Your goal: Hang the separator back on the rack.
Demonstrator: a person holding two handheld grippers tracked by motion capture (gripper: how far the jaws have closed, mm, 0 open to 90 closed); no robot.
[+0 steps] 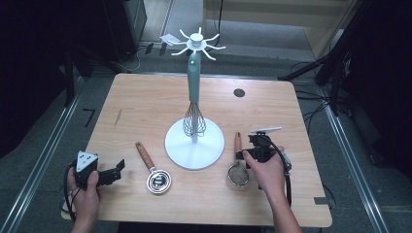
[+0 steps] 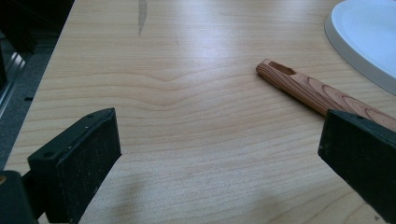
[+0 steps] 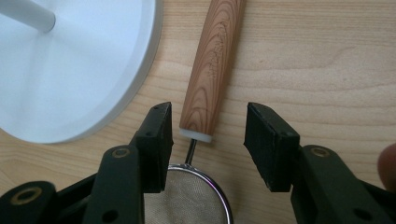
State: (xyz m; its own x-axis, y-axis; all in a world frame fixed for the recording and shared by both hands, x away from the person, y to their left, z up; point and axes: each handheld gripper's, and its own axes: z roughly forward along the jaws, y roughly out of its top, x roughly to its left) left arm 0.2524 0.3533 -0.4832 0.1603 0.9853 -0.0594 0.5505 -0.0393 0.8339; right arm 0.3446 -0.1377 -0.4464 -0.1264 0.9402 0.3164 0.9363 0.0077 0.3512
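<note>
While the right gripper (image 3: 208, 140) hovers with jaws apart, the strainer (image 3: 212, 70) lies on the counter (image 3: 327, 60) between them, its mesh bowl cut off below. Left gripper (image 2: 219, 154) gapes too, a wooden handle (image 2: 308, 91) partly hidden behind its right jaw.

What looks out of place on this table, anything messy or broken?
Nothing looks broken or spilled. One whisk hangs on the white stand, while the strainer and the wooden-handled measuring cup lie flat on the table beside its base, not hung.
</note>
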